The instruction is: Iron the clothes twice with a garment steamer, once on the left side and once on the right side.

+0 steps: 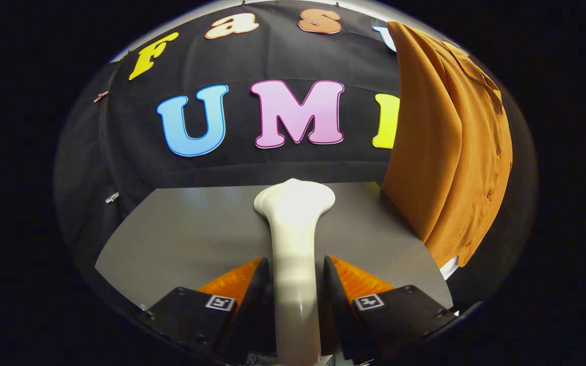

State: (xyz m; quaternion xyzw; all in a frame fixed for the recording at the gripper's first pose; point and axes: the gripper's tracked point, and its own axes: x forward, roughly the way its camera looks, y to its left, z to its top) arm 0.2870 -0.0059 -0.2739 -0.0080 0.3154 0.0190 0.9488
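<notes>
While the gripper (294, 284) points out over the grey tabletop (181, 239), its two fingers (252, 295) are closed in on the handle of a white garment steamer (294, 229), one finger pressing each side, so the handle fills the narrow gap between them; the handle runs straight forward from between the fingers and widens into the steamer's flared head, which lies beyond the fingertips over the far half of the table (whether the head touches the surface or is held just above it cannot be told); a bright patch of light sits on the head and a smaller glint on the handle near the fingers. Off to the right and ahead of the steamer hangs an orange button-up shirt (445, 152), draped in long vertical folds in front of the black cloth wall (135, 162); its collar is at the top, a line of small buttons runs down its right-hand part, and its lower hem falls past the table's right edge; the steamer head and the shirt are apart, with bare tabletop between them.
</notes>
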